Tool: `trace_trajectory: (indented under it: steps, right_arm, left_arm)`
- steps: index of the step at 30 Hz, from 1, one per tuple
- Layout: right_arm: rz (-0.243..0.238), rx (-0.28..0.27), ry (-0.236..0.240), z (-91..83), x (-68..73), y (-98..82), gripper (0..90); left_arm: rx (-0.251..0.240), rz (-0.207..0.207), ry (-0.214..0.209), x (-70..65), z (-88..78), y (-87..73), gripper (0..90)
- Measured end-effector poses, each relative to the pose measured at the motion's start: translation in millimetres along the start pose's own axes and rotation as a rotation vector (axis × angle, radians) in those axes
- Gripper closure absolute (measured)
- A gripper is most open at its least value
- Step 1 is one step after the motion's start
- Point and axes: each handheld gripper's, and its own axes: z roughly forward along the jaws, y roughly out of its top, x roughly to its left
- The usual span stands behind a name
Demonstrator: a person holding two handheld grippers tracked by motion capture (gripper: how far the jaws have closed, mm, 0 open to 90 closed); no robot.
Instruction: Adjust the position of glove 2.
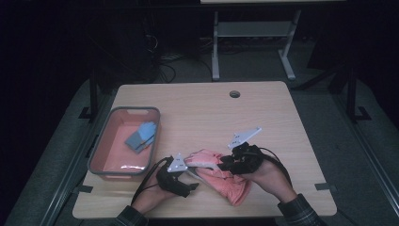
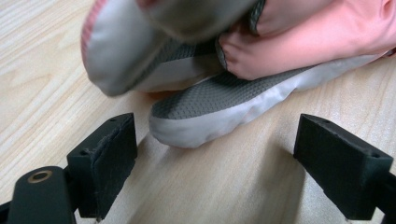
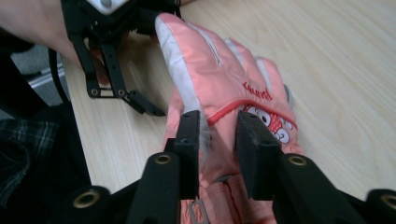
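Two pink gloves lie at the table's near middle. The upper glove reaches left, across the lower glove. My right gripper comes from the right; its jaws stand a little apart, straddling the upper glove near its white edge, and the pads do not clearly press on it. My left gripper is open wide just left of the gloves. In the left gripper view its jaws frame the grey fingertips of the lower glove, untouched, while the upper glove hangs blurred above.
A pink bin with a grey rim stands at the table's left and holds a blue folded item. A cable hole sits near the far edge. Bare wood spreads behind the gloves. White desk legs stand beyond.
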Motion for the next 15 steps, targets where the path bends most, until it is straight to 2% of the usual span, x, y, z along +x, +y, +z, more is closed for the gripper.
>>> trace_trajectory:
  steps: [4, 7, 11, 14, 15]
  right_arm:
    - [0.001, -0.030, 0.000, -6.4, -2.4, 0.0, 64.4]
    - [-0.001, -0.060, -0.006, -14.4, -3.9, 0.7, 61.8]
    - [0.007, -0.102, -0.021, -26.1, -8.1, -0.8, 64.2]
    - [0.017, -0.122, -0.044, -33.9, -13.0, -3.7, 71.3]
    - [0.013, -0.129, -0.052, -36.4, -15.3, -5.4, 73.7]
  left_arm:
    - [0.033, -0.017, 0.017, 0.0, -2.5, 3.0, 13.2]
    - [0.035, -0.035, 0.033, -3.6, -8.7, 4.3, 13.9]
    - [0.034, -0.041, 0.060, -14.2, -20.1, 2.6, 15.9]
    - [0.030, -0.046, 0.068, -21.5, -29.6, -1.5, 26.7]
    - [0.021, -0.042, 0.067, -22.9, -32.7, -2.0, 33.1]
